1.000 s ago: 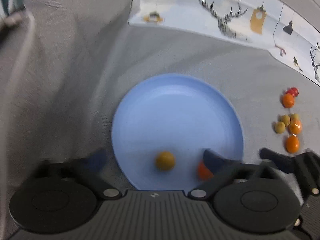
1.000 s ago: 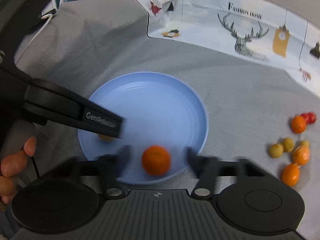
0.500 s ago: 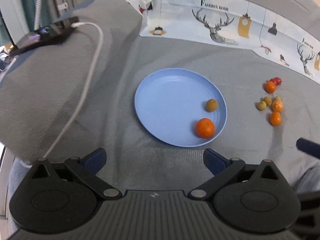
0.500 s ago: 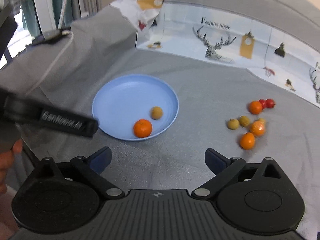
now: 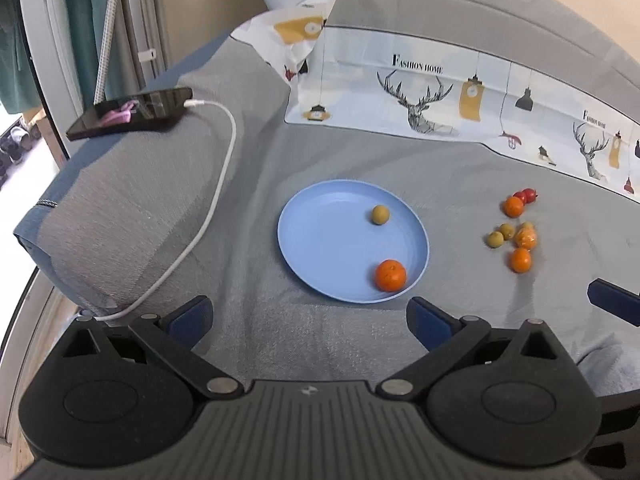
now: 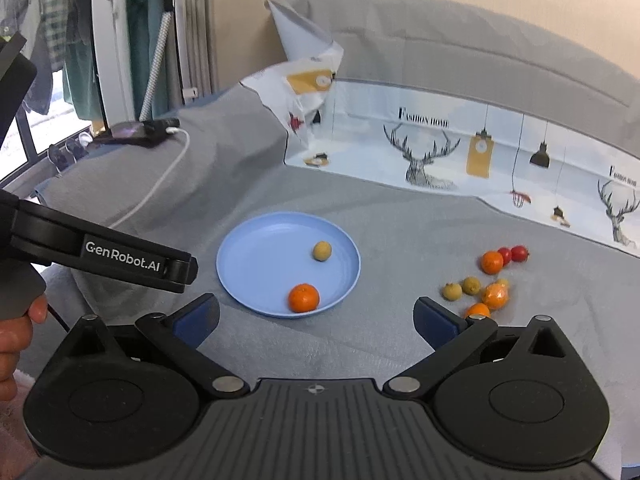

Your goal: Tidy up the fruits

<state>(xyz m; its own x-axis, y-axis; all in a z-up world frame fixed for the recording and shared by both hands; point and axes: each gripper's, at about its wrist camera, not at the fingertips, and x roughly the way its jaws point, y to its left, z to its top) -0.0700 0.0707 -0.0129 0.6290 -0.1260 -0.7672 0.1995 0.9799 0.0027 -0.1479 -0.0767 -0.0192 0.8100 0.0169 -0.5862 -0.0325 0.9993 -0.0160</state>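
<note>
A blue plate (image 5: 308, 240) (image 6: 248, 264) lies on the grey cloth and holds an orange (image 5: 390, 275) (image 6: 303, 298) near its front rim and a small yellow-green fruit (image 5: 380, 215) (image 6: 321, 250) farther back. To its right lies a loose cluster of fruits (image 5: 516, 232) (image 6: 480, 284): small oranges, yellow-green ones and two red ones. My left gripper (image 5: 310, 316) hovers open and empty in front of the plate. My right gripper (image 6: 318, 316) is also back from the plate, its jaws opening with nothing between them.
A dark phone (image 5: 132, 112) with a white cable (image 5: 218, 196) rests on the grey cushion at the left. A printed deer-pattern sheet (image 5: 440, 92) stands behind the plate. A person's hand (image 6: 16, 332) holds the left gripper's handle at the left edge.
Both grippers pulled back and up from the plate. The right jaws widened, leaving the orange on the plate. The small yellow-green fruit also stays there.
</note>
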